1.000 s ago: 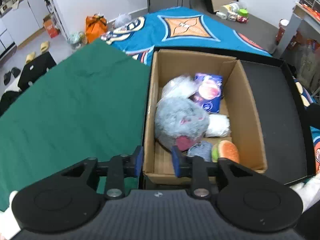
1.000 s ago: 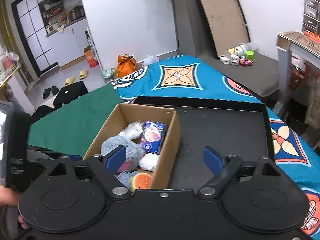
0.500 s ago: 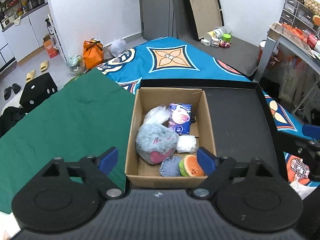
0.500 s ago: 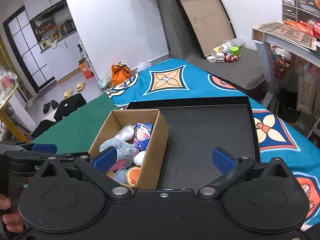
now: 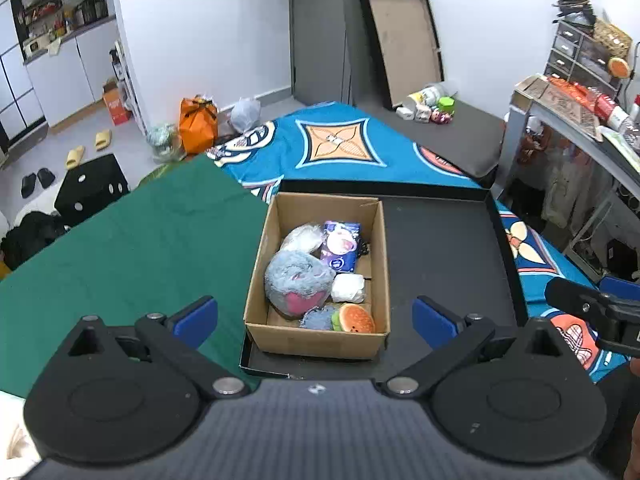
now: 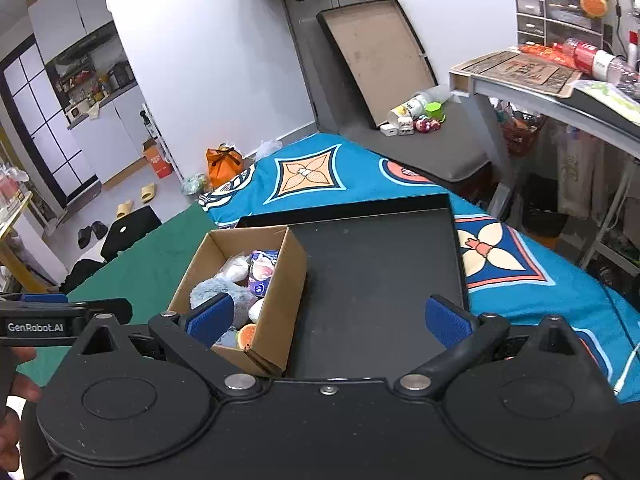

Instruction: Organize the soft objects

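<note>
Cardboard box (image 5: pixel 318 336) sits upright, flaps open, in the left part of a shallow black tray (image 5: pixel 440 248); the box's left wall lies along the tray's left rim. The rest of the tray floor is bare. The tray rests on a blue patterned blanket (image 5: pixel 340 144), with a green cloth (image 5: pixel 120 248) just beside it on the left.

Box contents, far end to near end:
- clear plastic bag with white filling (image 5: pixel 302 237), far left
- purple packet (image 5: pixel 341 246), beside the bag, leaning toward the right wall
- grey-blue plush with pink patch (image 5: pixel 298 280), largest item, filling the left middle
- small white bundle (image 5: pixel 347 288), touching the plush on its right
- blue fuzzy piece (image 5: pixel 318 317), near end
- orange burger-shaped soft toy (image 5: pixel 356 318), near right corner, touching the blue piece

All the soft items are inside the box; none lie on the tray floor.

Left gripper (image 5: pixel 315 316): spread wide, holding nothing, above the near end of the box.
Right gripper (image 6: pixel 328 318): also spread wide and empty, held over the box's right wall and the bare tray. From the right wrist view the bag (image 6: pixel 236 266), packet (image 6: pixel 262 272) and plush (image 6: pixel 218 292) show over the box rim (image 6: pixel 288 280).
</note>
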Demonstrator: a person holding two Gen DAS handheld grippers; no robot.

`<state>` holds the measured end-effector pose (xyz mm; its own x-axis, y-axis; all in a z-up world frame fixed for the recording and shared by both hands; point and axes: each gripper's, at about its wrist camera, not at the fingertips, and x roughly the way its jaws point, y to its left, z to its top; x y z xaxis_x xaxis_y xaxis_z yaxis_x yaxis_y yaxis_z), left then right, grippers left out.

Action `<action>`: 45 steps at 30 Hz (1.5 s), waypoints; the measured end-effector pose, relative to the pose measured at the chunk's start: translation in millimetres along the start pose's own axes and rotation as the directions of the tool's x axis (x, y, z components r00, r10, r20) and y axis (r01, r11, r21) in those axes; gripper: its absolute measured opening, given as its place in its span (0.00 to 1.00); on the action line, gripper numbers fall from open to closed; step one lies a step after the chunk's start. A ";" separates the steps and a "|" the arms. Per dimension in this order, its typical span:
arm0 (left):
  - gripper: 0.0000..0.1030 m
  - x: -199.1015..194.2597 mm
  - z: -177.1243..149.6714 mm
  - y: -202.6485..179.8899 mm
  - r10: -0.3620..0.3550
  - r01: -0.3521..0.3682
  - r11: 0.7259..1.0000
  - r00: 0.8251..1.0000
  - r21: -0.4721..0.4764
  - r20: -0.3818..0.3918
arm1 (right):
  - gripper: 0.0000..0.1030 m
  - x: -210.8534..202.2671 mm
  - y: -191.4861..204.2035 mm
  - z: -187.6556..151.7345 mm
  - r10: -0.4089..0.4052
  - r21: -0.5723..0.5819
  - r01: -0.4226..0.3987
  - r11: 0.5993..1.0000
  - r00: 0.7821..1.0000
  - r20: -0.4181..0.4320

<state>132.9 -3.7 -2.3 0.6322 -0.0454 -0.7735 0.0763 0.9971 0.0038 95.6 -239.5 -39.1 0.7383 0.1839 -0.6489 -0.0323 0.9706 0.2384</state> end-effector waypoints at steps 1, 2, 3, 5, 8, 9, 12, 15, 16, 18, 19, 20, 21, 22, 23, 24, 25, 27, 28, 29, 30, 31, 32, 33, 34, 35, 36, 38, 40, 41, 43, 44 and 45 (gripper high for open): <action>0.99 -4.9 -1.8 -1.6 0.002 -0.002 1.000 1.000 0.001 0.007 | 1.00 -4.1 -1.0 -1.2 -0.001 0.001 0.001 1.000 1.000 0.002; 0.99 -9.7 -4.1 -3.3 0.002 -0.002 1.000 1.000 0.000 0.014 | 1.00 -7.9 -1.9 -2.4 -0.001 0.004 0.001 1.000 1.000 0.003; 0.99 -13.5 -5.7 -4.7 0.001 -0.001 1.000 1.000 0.000 0.018 | 1.00 -11.0 -2.6 -3.1 0.001 0.006 -0.001 1.000 1.000 0.004; 0.99 -21.9 -9.6 -6.9 0.001 -0.001 1.000 1.000 0.002 0.027 | 1.00 -18.4 -1.8 -5.1 0.005 0.003 -0.005 1.000 1.000 0.007; 0.99 -35.3 -15.2 -9.8 0.011 -0.011 1.000 0.999 0.002 0.042 | 1.00 -30.2 0.4 -7.0 0.008 -0.013 -0.007 1.000 1.000 0.017; 0.99 -39.2 -16.4 -11.3 0.012 -0.012 1.000 0.999 0.001 0.046 | 1.00 -34.2 0.7 -7.0 0.010 -0.019 -0.009 1.000 1.000 0.020; 0.99 -54.9 -20.9 -14.6 0.016 -0.016 1.000 0.998 0.008 0.065 | 1.00 -47.3 0.5 -7.6 0.009 -0.022 -0.008 1.000 0.999 0.032; 0.99 -70.6 -25.9 -16.5 0.021 -0.022 1.000 0.996 0.011 0.089 | 1.00 -60.0 1.8 -8.1 -0.001 -0.035 0.002 0.999 0.999 0.043; 0.99 -75.7 -27.5 -16.6 0.022 -0.023 1.000 0.995 0.008 0.098 | 1.00 -64.3 2.1 -8.1 -0.003 -0.039 0.005 0.999 0.999 0.047; 0.99 -84.1 -30.9 -17.3 0.026 -0.026 1.000 0.993 0.002 0.111 | 1.00 -73.0 3.1 -8.4 -0.011 -0.046 0.014 0.999 0.999 0.053; 0.99 -87.8 -32.3 -17.0 0.029 -0.029 1.000 0.993 -0.002 0.117 | 1.00 -77.4 3.4 -8.7 -0.017 -0.048 0.019 0.999 0.998 0.058; 0.99 -90.4 -33.3 -16.9 0.030 -0.029 1.000 0.992 -0.006 0.120 | 1.00 -81.2 3.6 -9.0 -0.019 -0.048 0.022 0.999 0.998 0.064; 0.99 -93.5 -34.9 -17.0 0.031 -0.030 1.000 0.992 -0.010 0.123 | 1.00 -85.0 3.7 -9.5 -0.018 -0.048 0.022 0.999 0.997 0.070; 0.99 -97.1 -37.0 -17.7 0.033 -0.031 0.999 0.991 -0.012 0.128 | 1.00 -88.9 3.7 -10.0 -0.015 -0.049 0.019 0.999 0.997 0.076; 0.99 -100.6 -38.8 -17.5 0.035 -0.034 0.999 0.990 -0.014 0.133 | 1.00 -92.6 3.7 -11.2 -0.012 -0.050 0.016 0.999 0.997 0.081; 0.99 -103.8 -40.1 -17.1 0.037 -0.035 0.999 0.990 -0.016 0.139 | 1.00 -96.5 4.8 -11.8 -0.012 -0.052 0.016 0.999 0.996 0.087; 0.99 -107.3 -42.2 -16.6 0.037 -0.034 0.999 0.989 -0.018 0.146 | 1.00 -100.3 6.1 -12.5 -0.014 -0.055 0.019 0.998 0.995 0.095; 0.99 -115.2 -46.8 -15.8 0.031 -0.028 0.999 0.987 -0.021 0.160 | 1.00 -107.4 7.4 -14.9 -0.014 -0.062 0.021 0.998 0.994 0.107; 0.99 -118.9 -48.7 -15.3 0.029 -0.026 0.999 0.986 -0.022 0.166 | 1.00 -110.9 8.7 -15.9 -0.014 -0.064 0.021 0.998 0.994 0.112; 0.99 -122.9 -50.9 -14.8 0.028 -0.024 0.999 0.984 -0.024 0.174 | 1.00 -114.2 10.0 -16.9 -0.012 -0.064 0.020 0.998 0.993 0.118; 0.99 -126.4 -52.4 -14.7 0.028 -0.023 0.999 0.983 -0.026 0.181 | 1.00 -117.3 11.4 -18.3 -0.009 -0.066 0.017 0.998 0.992 0.124; 0.99 -130.0 -54.1 -14.5 0.027 -0.023 0.999 0.982 -0.027 0.189 | 1.00 -120.1 12.3 -19.4 -0.007 -0.069 0.016 0.997 0.992 0.129; 0.99 -134.2 -56.1 -13.9 0.028 -0.023 0.999 0.980 -0.028 0.198 | 1.00 -123.2 12.9 -20.7 -0.007 -0.072 0.016 0.997 0.991 0.133; 0.99 -137.2 -57.1 -14.3 0.029 -0.024 0.999 0.979 -0.029 0.203 | 1.00 -126.2 13.8 -22.0 -0.005 -0.074 0.015 0.997 0.990 0.138; 0.99 -140.5 -59.4 -13.9 0.030 -0.024 0.999 0.978 -0.030 0.208 | 1.00 -128.8 14.1 -23.3 -0.001 -0.074 0.012 0.997 0.990 0.142; 0.99 -143.7 -61.5 -13.3 0.030 -0.025 0.999 0.976 -0.030 0.213 | 1.00 -131.7 14.2 -24.9 0.004 -0.072 0.007 0.997 0.989 0.147; 0.99 -146.7 -64.1 -12.8 0.031 -0.026 0.999 0.975 -0.028 0.219 | 1.00 -134.1 14.8 -26.1 0.009 -0.069 0.002 0.998 0.989 0.150; 0.99 -150.8 -68.0 -10.8 0.032 -0.026 0.999 0.974 -0.033 0.225 | 1.00 -138.3 15.4 -28.5 0.013 -0.069 -0.002 0.998 0.988 0.153; 0.99 -155.4 -72.7 -8.4 0.032 -0.022 0.999 0.972 -0.042 0.232 | 1.00 -142.3 17.9 -30.3 0.004 -0.077 0.009 0.997 0.987 0.160; 0.99 -158.0 -74.9 -7.7 0.031 -0.022 0.999 0.971 -0.041 0.237 | 1.00 -144.9 18.5 -32.0 0.001 -0.077 0.012 0.997 0.986 0.165; 0.99 -163.0 -79.4 -6.2 0.029 -0.021 0.999 0.970 -0.039 0.243 | 1.00 -151.2 19.6 -34.4 0.010 -0.081 0.004 0.997 0.984 0.177; 1.00 -166.0 -81.5 -4.8 0.028 -0.018 0.999 0.968 -0.042 0.248 | 1.00 -154.8 20.1 -36.7 0.014 -0.082 0.001 0.997 0.983 0.183; 1.00 -168.2 -84.1 -3.6 0.028 -0.017 0.999 0.967 -0.046 0.253 | 1.00 -157.9 20.6 -38.2 0.016 -0.083 0.000 0.997 0.982 0.189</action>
<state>-38.5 5.5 74.5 0.8086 -0.0315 -0.5875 0.0299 0.9995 -0.0125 -47.3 -242.7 40.7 0.8518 0.1669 -0.4965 -0.0881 0.9800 0.1782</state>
